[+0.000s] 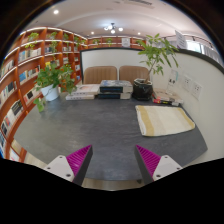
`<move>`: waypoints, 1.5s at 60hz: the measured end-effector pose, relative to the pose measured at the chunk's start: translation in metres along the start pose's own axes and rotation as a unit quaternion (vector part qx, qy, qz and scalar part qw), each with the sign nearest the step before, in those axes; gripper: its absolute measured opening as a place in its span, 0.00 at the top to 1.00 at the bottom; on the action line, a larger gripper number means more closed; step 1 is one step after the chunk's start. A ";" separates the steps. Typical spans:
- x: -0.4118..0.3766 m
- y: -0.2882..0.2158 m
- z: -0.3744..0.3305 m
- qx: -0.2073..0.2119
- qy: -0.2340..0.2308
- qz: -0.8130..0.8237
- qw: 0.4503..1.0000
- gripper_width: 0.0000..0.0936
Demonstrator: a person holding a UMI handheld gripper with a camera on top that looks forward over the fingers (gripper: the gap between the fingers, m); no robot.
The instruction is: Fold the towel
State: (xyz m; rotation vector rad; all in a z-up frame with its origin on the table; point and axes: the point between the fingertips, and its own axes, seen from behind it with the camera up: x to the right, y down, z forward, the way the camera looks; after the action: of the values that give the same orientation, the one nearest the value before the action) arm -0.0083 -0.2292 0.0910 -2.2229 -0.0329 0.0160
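Note:
A cream towel (163, 120) lies flat on the grey table (100, 128), to the right and beyond my fingers. My gripper (113, 160) is open and empty, its two magenta pads (79, 160) spread wide over the table's near edge. The towel is well ahead and to the right of the right finger (148, 160), not touching it.
At the table's far edge stand a potted plant (52, 82), stacked boxes and books (105, 89) and a black device (142, 90). Two chairs (115, 74) stand behind. Bookshelves (25, 75) line the left wall. A tall plant (158, 52) stands at the right.

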 end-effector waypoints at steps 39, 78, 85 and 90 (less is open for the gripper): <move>0.185 -0.064 0.245 -0.021 0.017 -0.015 1.000 0.64; 0.436 -0.121 0.201 -0.027 0.102 0.098 0.990 0.95; 0.480 -0.083 0.220 -0.056 0.136 0.066 0.987 0.57; 0.492 -0.086 0.212 -0.045 0.149 0.057 0.986 0.32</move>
State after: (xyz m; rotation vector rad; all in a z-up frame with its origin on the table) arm 0.4772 0.0065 0.0309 -2.2919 0.2633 -0.2606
